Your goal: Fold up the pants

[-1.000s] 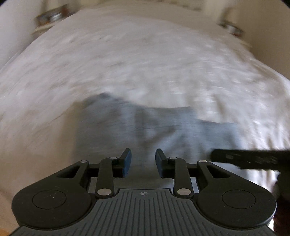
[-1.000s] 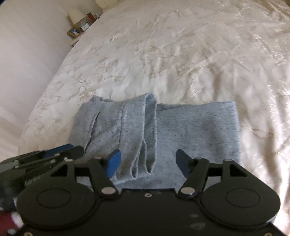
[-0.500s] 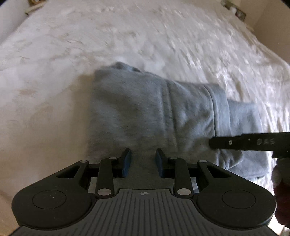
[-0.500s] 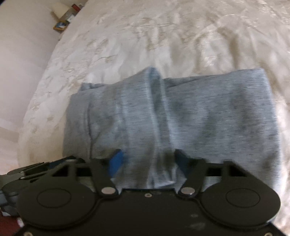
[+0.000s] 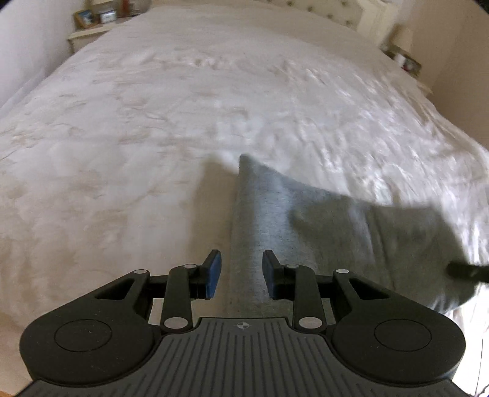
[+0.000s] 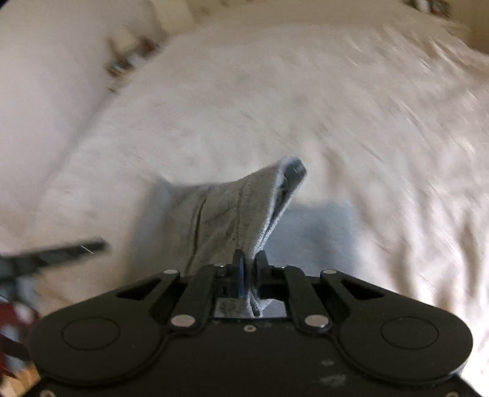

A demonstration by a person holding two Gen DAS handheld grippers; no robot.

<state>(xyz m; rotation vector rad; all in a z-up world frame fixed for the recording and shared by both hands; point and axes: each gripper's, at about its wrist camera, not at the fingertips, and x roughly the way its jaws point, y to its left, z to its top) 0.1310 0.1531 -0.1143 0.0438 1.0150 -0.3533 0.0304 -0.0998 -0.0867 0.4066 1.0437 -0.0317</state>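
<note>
The grey pants [image 5: 305, 220] lie folded on the white bed. In the left wrist view my left gripper [image 5: 241, 271] is open, its blue-padded fingers either side of the pants' near left edge. In the right wrist view my right gripper [image 6: 249, 268] is shut on a fold of the grey pants [image 6: 232, 210] and holds it lifted off the bed, so the cloth rises in a peak. A finger of the right gripper [image 5: 467, 270] shows at the right edge of the left wrist view. The left gripper [image 6: 55, 253] shows blurred at the left of the right wrist view.
The white embroidered bedspread [image 5: 183, 107] fills both views. A nightstand with photo frames [image 5: 94, 18] stands at the far left, another with small items [image 5: 403, 59] at the far right. The headboard is at the far end.
My right gripper has shut on the pants' fold and lifted it. My left gripper has shifted toward the pants' left edge and stays open. Both cameras have tilted up.
</note>
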